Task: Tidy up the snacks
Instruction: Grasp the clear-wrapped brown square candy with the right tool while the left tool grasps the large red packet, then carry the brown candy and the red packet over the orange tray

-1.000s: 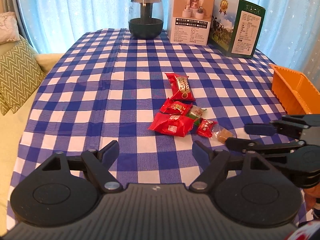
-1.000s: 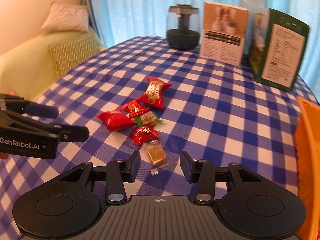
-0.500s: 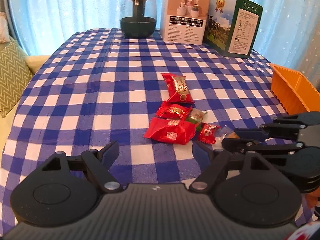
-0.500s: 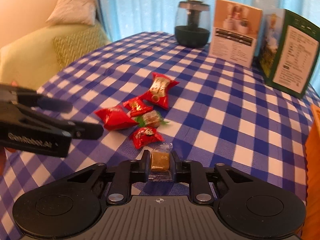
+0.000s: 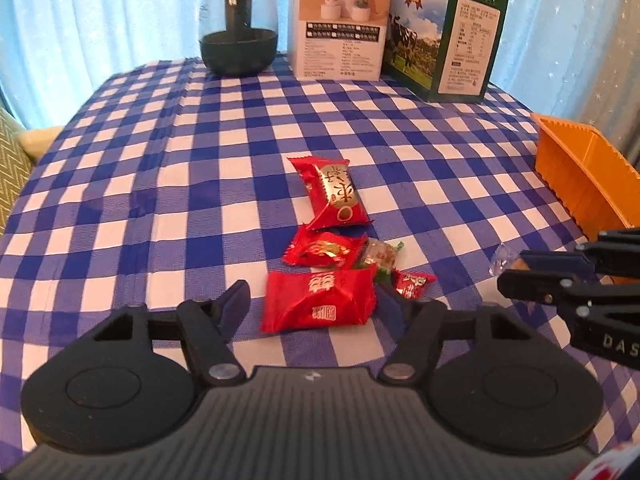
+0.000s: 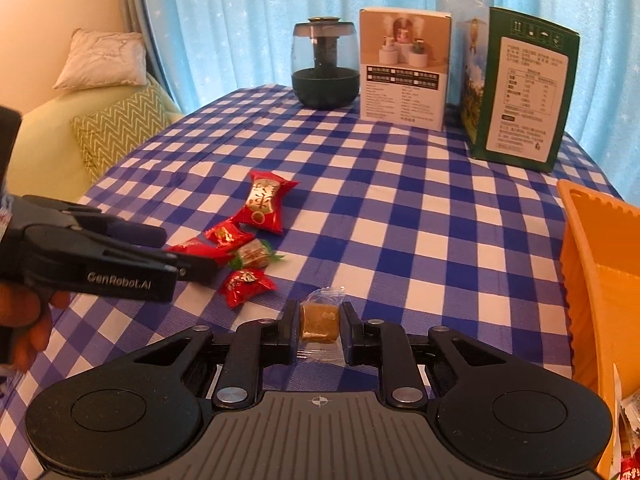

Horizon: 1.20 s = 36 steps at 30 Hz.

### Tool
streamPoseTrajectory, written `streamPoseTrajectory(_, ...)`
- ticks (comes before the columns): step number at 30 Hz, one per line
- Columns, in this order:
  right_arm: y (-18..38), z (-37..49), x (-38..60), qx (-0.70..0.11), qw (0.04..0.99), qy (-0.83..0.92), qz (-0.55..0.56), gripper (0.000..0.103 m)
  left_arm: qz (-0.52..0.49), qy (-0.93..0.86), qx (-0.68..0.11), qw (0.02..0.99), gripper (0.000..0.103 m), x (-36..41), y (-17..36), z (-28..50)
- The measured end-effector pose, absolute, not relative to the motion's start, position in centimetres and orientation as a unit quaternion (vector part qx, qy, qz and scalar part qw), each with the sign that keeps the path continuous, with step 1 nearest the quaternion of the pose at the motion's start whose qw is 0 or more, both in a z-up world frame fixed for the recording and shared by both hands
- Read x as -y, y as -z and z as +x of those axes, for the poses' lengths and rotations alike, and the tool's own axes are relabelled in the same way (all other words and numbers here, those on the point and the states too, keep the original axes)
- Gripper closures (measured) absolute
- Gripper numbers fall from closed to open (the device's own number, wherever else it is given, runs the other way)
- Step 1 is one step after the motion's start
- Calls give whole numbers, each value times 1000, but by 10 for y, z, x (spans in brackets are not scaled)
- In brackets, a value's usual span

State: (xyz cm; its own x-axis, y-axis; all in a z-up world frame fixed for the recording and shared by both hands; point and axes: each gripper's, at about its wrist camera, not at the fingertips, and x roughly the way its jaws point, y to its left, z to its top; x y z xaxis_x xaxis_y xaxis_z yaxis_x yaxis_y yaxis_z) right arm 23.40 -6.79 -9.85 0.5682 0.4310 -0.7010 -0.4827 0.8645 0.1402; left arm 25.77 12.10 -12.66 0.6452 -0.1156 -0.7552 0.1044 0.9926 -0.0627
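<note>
My right gripper is shut on a brown candy in a clear wrapper, held just above the checked tablecloth; the left wrist view shows that gripper at the right. My left gripper straddles a red square snack packet. Its jaws are closing, with a gap left at the packet's left side. Beyond lie a small red candy, a green-wrapped candy, another small red candy and a long red packet with a gold label. An orange basket stands at the right.
A dark glass jar, a white box and a green box stand along the table's far edge. A sofa with cushions lies off the left side. A hand holds the left gripper.
The right gripper shut on the brown candy and raised it off the cloth. The left gripper moved forward and down until the red square packet lay between its fingers, which have narrowed.
</note>
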Motion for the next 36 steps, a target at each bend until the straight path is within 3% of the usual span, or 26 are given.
streamPoseTrajectory(5,97,230,70,-386,886,-256,-28,82,-17,68,-435,898,56,-122,130,267)
streamPoseTrajectory(10,92,226,74,-386,887,-252,-19,82,-13,59,-436,898,62,-118,126,256)
streamPoseTrajectory(36,22,124,151,-380,907,-179,39,82,-66,30,-383,921,63,-55,33,122)
